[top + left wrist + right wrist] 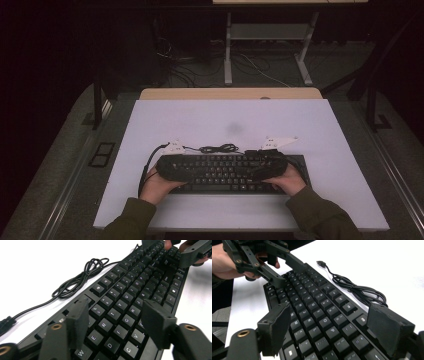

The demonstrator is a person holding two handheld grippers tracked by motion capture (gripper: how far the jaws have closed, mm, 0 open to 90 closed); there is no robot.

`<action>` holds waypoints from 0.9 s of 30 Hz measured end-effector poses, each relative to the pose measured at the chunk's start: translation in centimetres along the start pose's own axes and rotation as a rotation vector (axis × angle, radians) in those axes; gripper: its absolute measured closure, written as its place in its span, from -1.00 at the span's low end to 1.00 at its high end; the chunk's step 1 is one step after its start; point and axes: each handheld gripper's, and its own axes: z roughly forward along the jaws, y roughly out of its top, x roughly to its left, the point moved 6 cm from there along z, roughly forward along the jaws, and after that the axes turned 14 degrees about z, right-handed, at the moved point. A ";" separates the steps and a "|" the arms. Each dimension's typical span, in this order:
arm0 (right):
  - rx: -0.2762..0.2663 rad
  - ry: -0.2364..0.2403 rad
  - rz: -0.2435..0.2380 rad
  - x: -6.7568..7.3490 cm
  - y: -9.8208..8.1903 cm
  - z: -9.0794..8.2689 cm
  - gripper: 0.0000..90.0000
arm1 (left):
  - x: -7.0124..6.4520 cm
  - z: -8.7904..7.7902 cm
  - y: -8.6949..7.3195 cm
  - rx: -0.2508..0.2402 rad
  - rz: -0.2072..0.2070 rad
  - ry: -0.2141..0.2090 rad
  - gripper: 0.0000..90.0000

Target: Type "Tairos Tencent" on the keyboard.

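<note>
From above, a black keyboard [235, 174] lies on the white desk [225, 125] near its front edge, its cable [219, 148] coiled just behind it. The left tongs [172, 169] hover at its left end and the right tongs [270, 167] at its right end.

In the left gripper view, the left tongs [116, 320] stand released over the letter keys, gripping nothing.

In the right gripper view, the right tongs [332, 327] gape wide above the keys, pads clear of the keyboard [319, 312].
</note>
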 end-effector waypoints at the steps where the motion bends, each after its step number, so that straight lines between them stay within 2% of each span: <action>1: 0.000 -0.003 -0.004 0.0 -0.1 -0.2 -0.58 | 0.0 -0.1 0.0 -0.002 0.001 0.007 -0.25; 17: -0.025 -0.043 0.002 -0.7 -0.9 -2.7 -0.58 | -0.5 -1.7 -0.8 -0.024 0.007 0.034 -0.54; 27: -0.035 -0.073 0.008 -1.2 -1.6 -4.4 -0.60 | -0.4 -3.3 -1.7 -0.044 -0.007 0.064 -0.63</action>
